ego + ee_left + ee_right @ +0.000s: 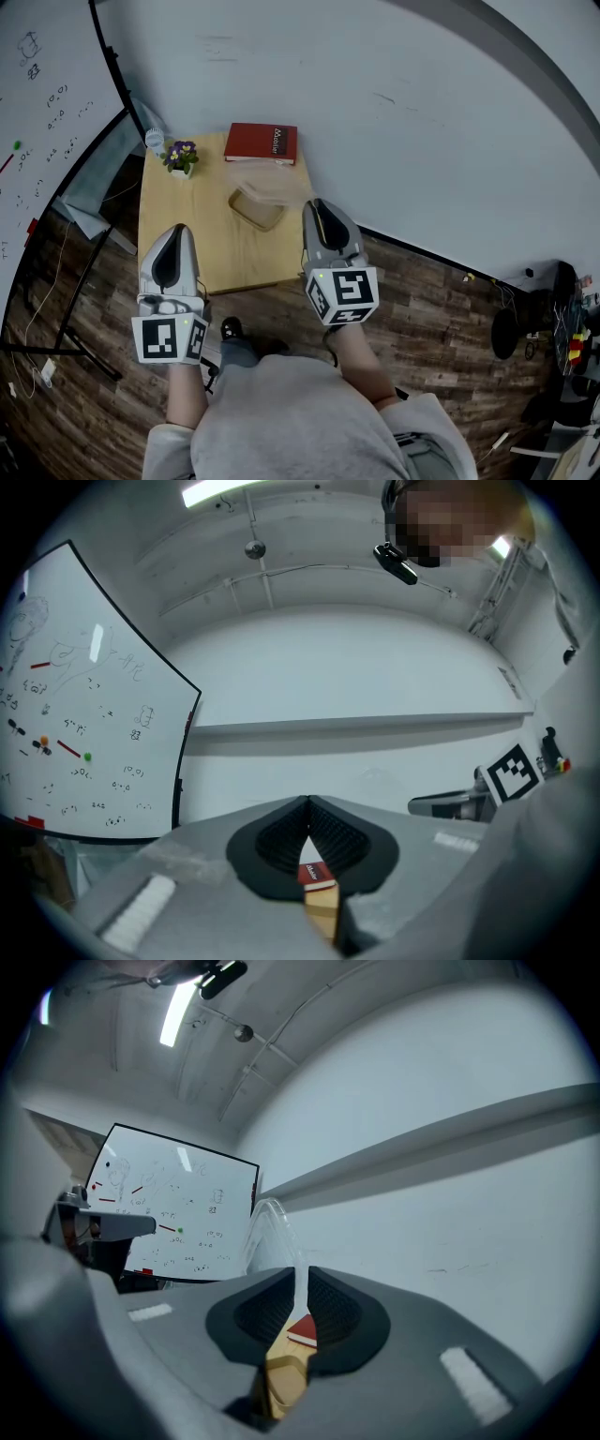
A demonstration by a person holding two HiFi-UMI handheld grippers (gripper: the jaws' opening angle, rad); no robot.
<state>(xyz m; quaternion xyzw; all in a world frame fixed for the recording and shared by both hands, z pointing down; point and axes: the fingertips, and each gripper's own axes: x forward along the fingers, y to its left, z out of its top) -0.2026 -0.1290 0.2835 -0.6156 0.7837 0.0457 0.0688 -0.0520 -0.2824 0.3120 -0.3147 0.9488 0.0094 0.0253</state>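
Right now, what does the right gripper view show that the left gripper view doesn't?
Right gripper view only: a clear plastic lid pinched in the right tool, sticking out past the tips. Left gripper view only: the left tool, shut with nothing in it, and the right tool's marker cube. Both: the whiteboard, the red book and the wooden table below the tips.

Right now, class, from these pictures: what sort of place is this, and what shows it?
Probably an office or lab room: a scribbled whiteboard, a small wooden table with a book against a white wall, and cabled gear on the wood floor.
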